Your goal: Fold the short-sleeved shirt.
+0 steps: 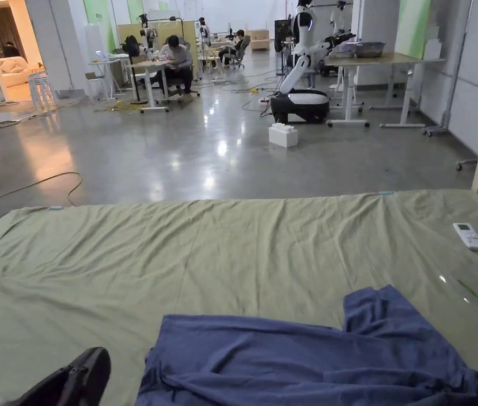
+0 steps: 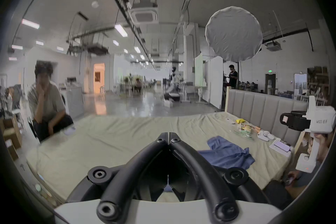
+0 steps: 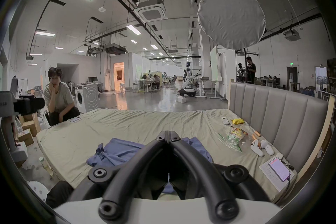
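1. The jaws of the left gripper [image 2: 169, 134] are pressed together on nothing, raised above the bed; the jaws of the right gripper [image 3: 168, 133] are likewise together and empty.
2. The bed [image 1: 179, 254], under an olive sheet, carries everything.
3. The blue shirt [image 1: 306, 354] lies rumpled at the bed's near edge, apart from both grippers.
4. A white remote [image 1: 468, 236] rests near the bed's headboard side, well apart from the shirt.

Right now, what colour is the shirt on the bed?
Plain blue shirt, no pattern, lying on the olive-green sheet; clearest in the head view.
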